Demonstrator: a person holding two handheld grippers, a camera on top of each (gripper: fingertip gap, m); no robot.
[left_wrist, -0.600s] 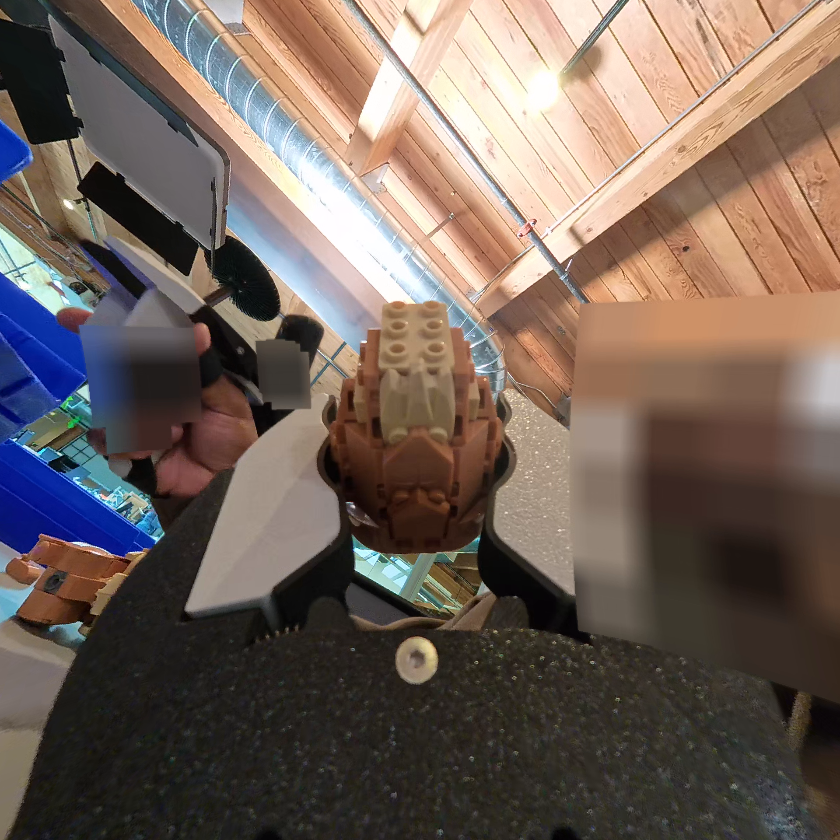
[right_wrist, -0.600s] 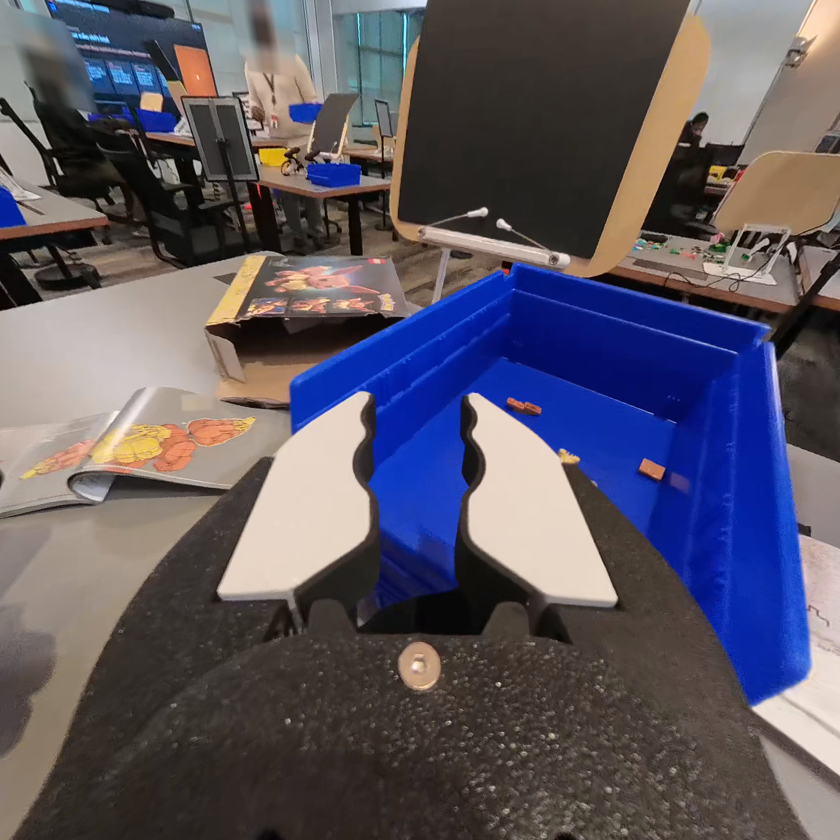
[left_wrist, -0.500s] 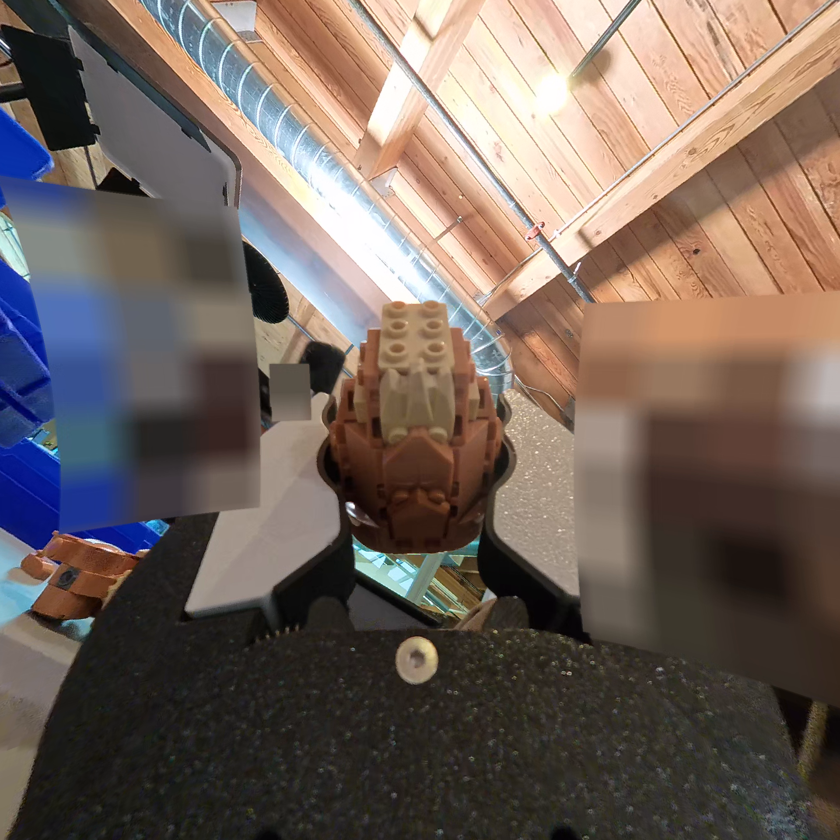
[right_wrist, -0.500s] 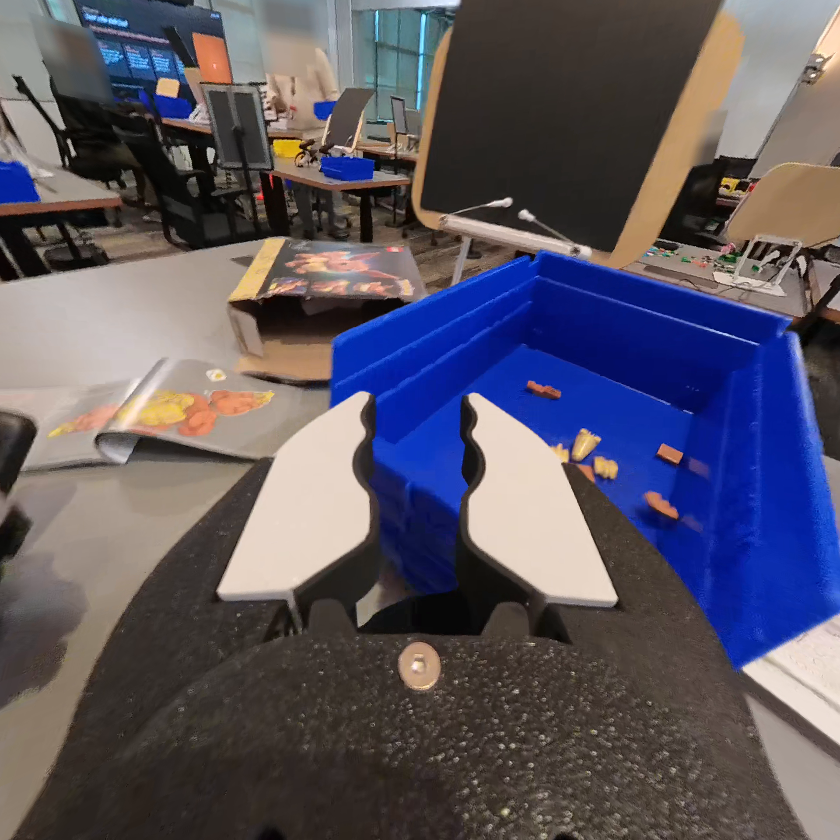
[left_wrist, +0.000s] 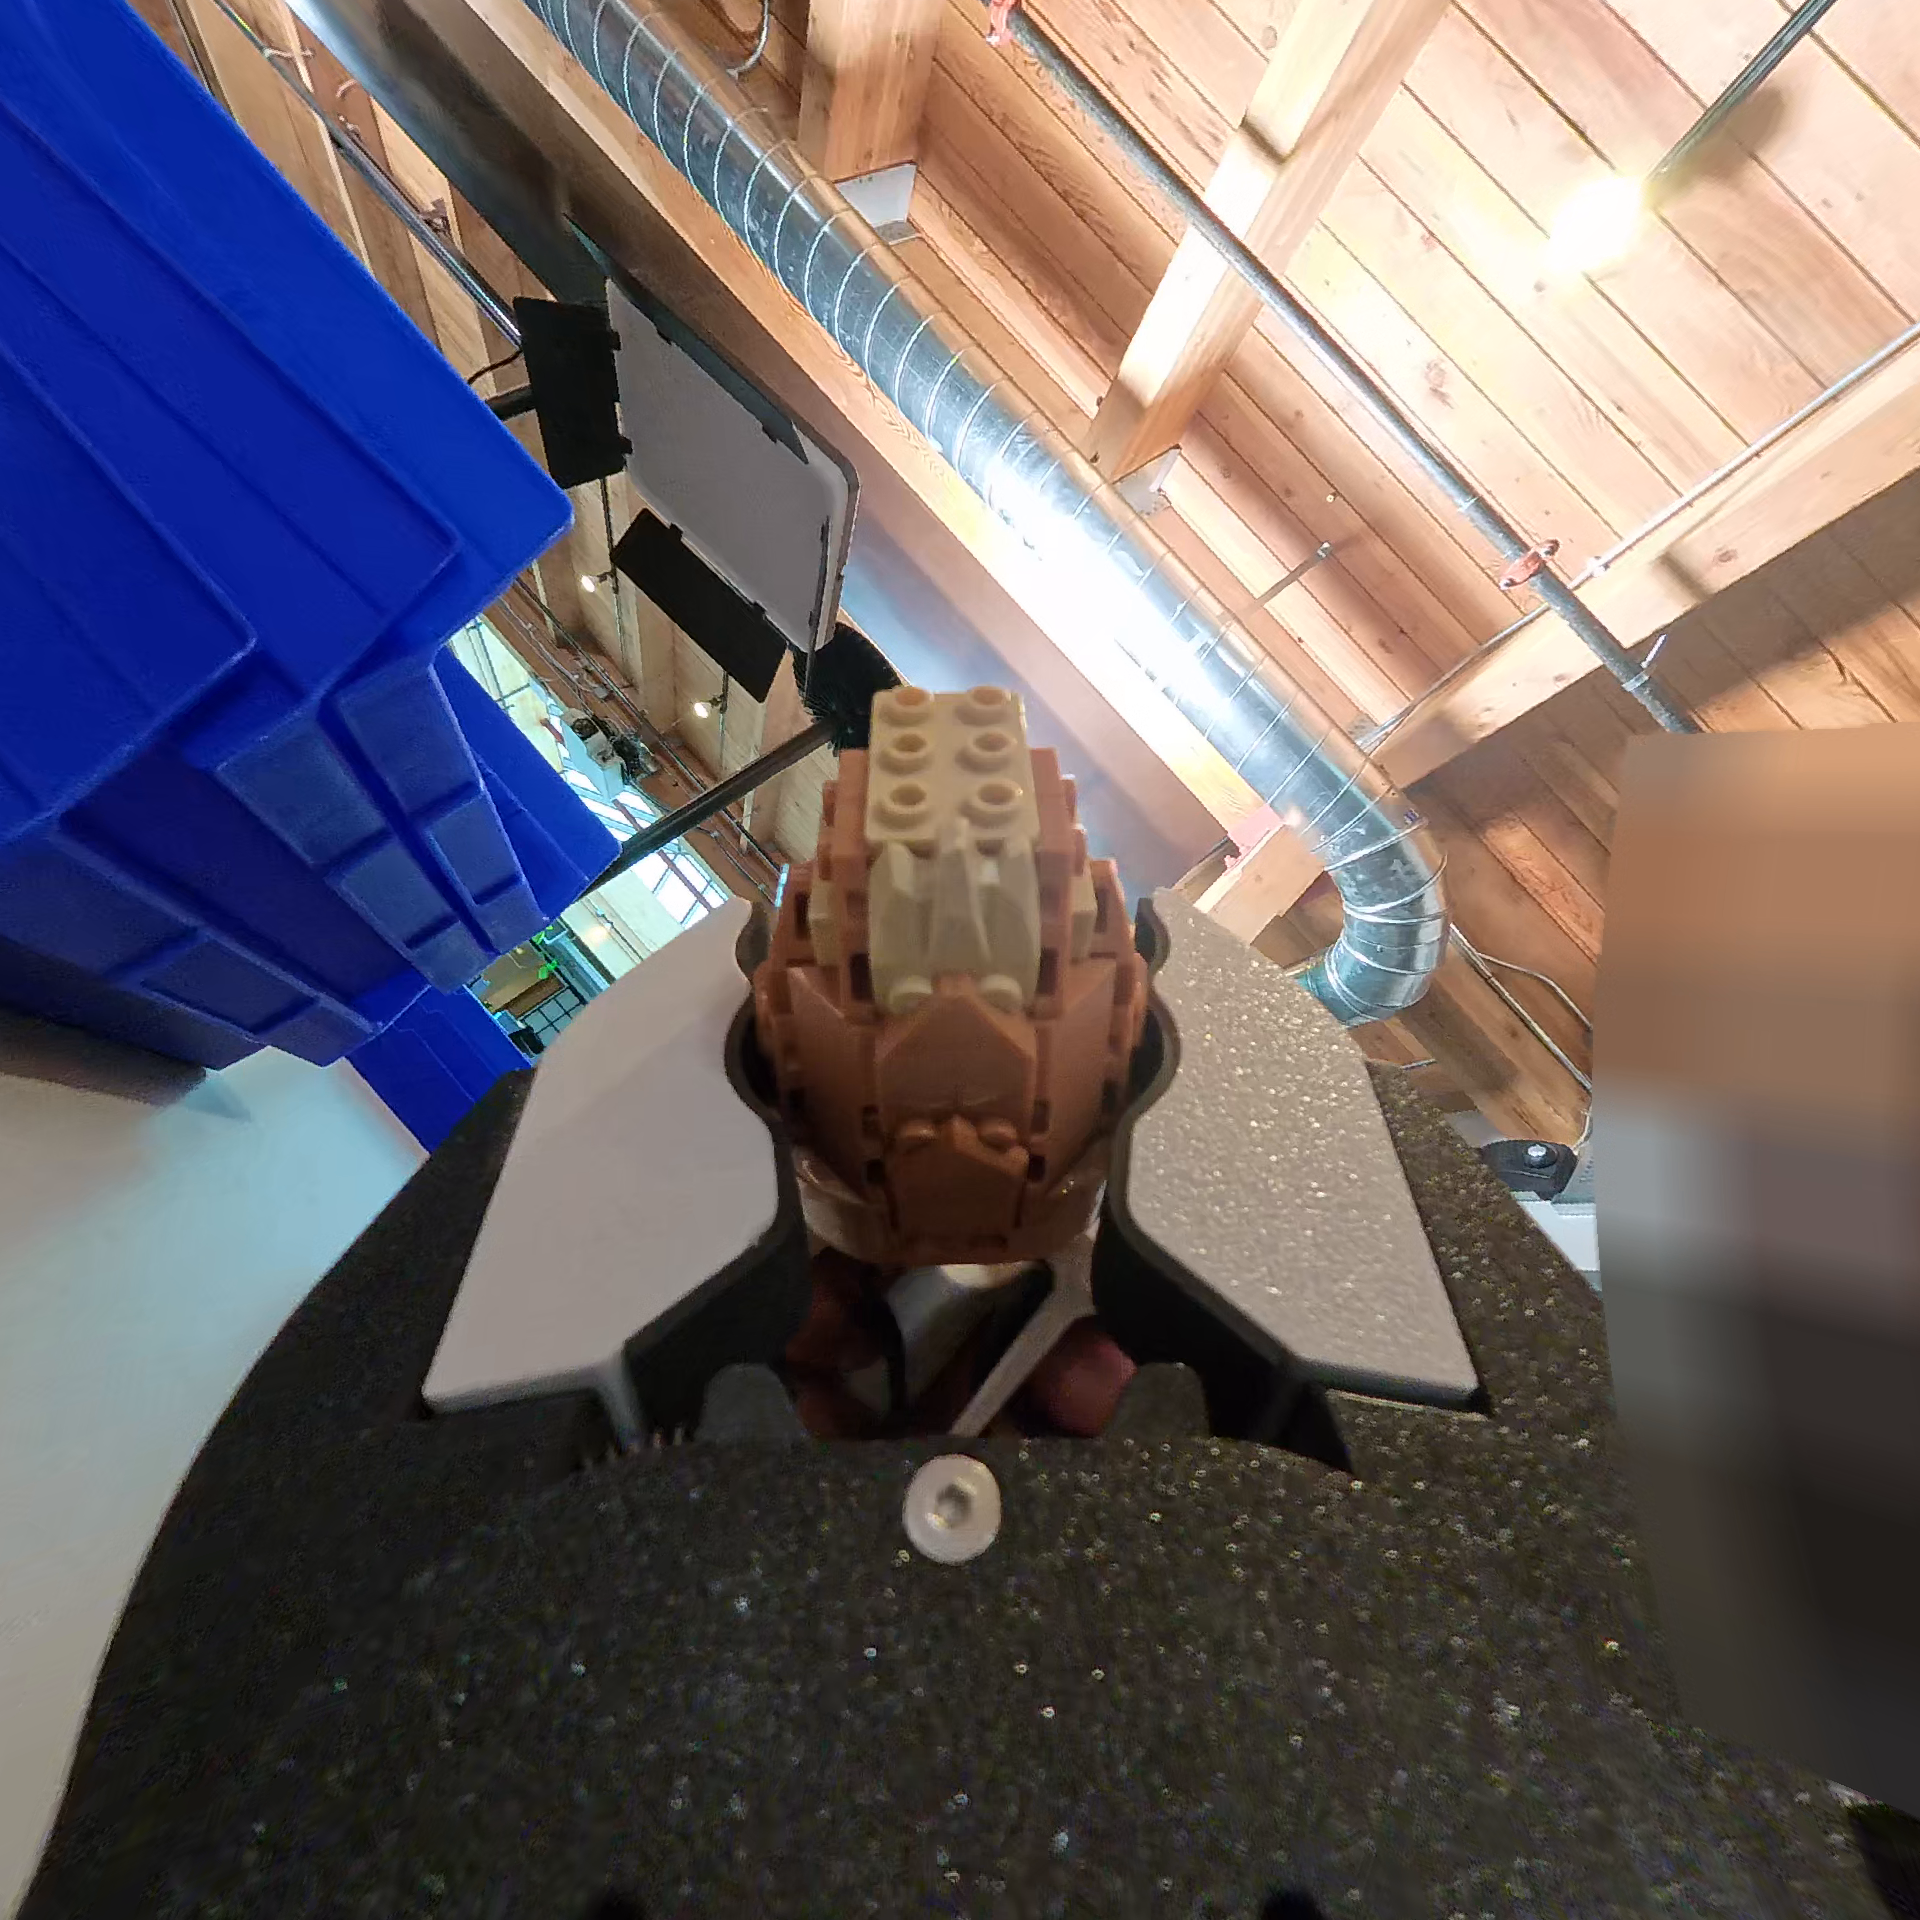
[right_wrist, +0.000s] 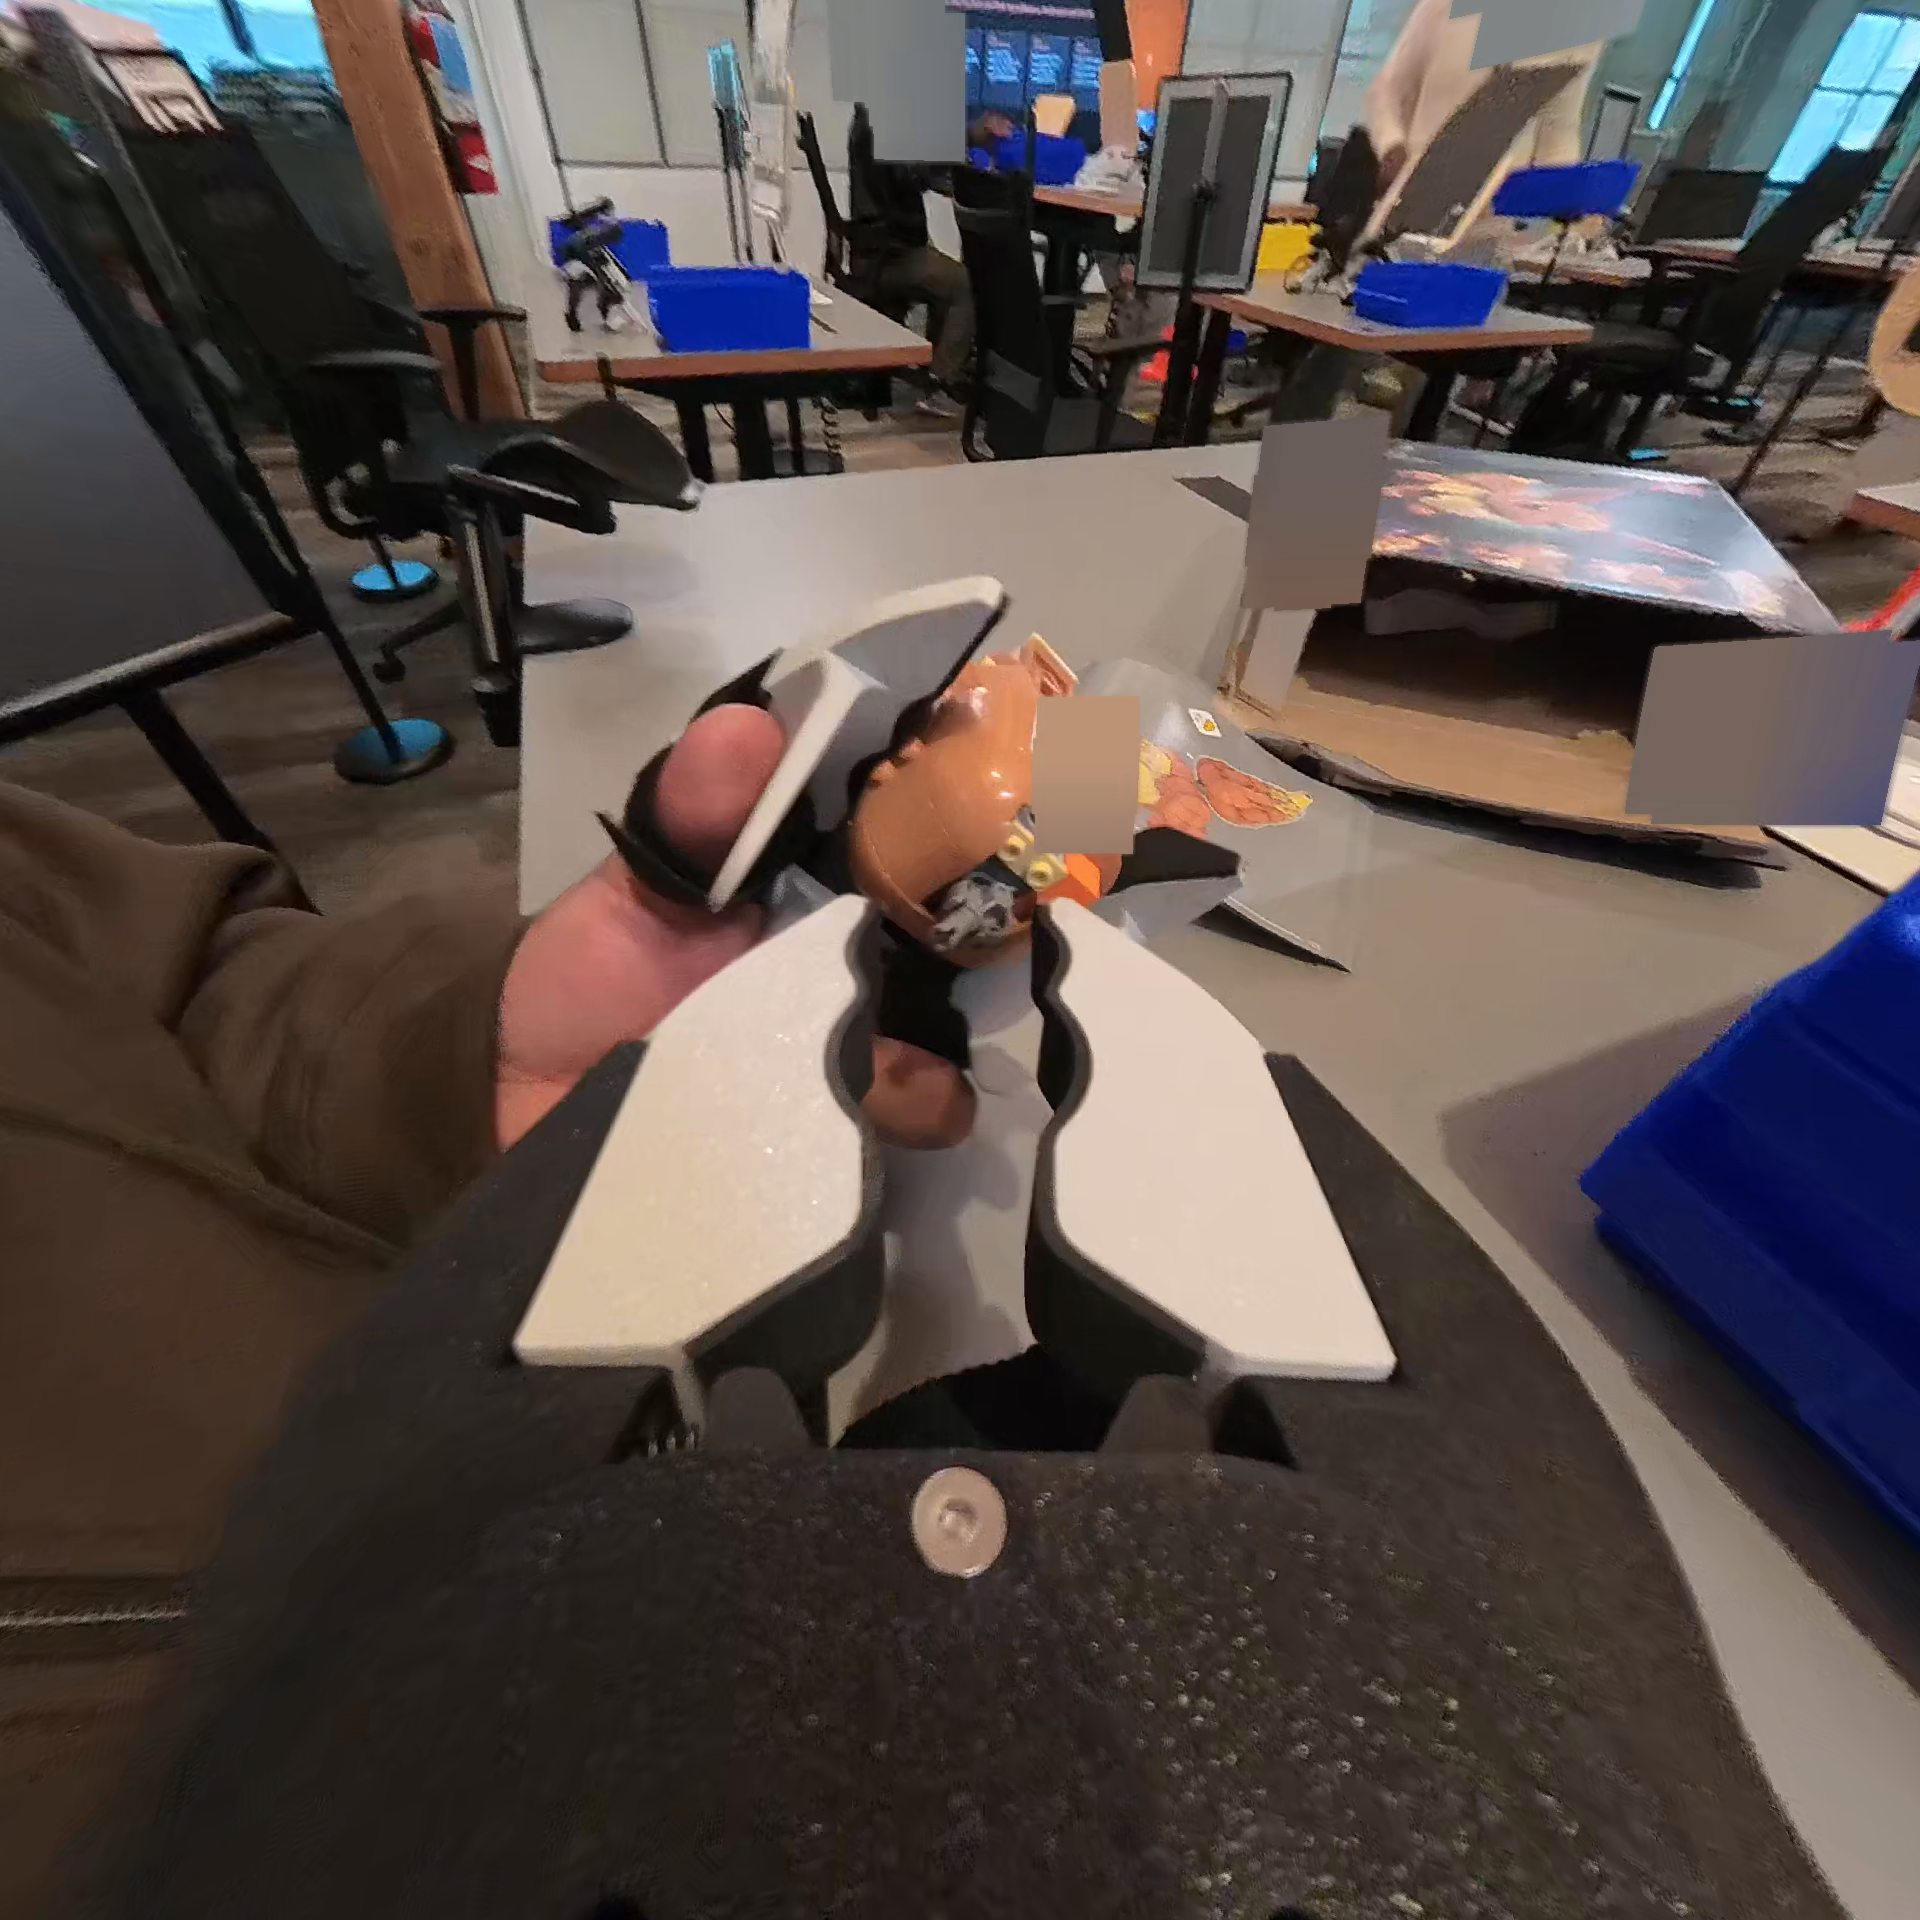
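My left gripper (left_wrist: 945, 914) points up at the ceiling and is shut on a brown brick-built model (left_wrist: 935, 1081) with tan studded bricks (left_wrist: 945, 810) on its top. In the right wrist view a hand (right_wrist: 623, 956) holds that gripper, and its upper finger (right_wrist: 883, 665) shows with the model (right_wrist: 935, 800) clamped sideways. My right gripper (right_wrist: 951, 930) is open and empty. Its tips sit just short of the model's lower end.
A blue bin (left_wrist: 208, 520) looms at the left of the left wrist view and shows at the right edge of the right wrist view (right_wrist: 1808, 1143). On the grey table (right_wrist: 831, 540) lie an open cardboard box (right_wrist: 1507, 665) and a booklet (right_wrist: 1226, 790). A brown sleeve (right_wrist: 208, 1039) fills the left. Spacing between my two grippers at the tips: around 4 cm.
My right gripper has swung left, away from the blue bin, and now faces the left gripper and its model. The left gripper has tilted toward the bin and keeps its hold.
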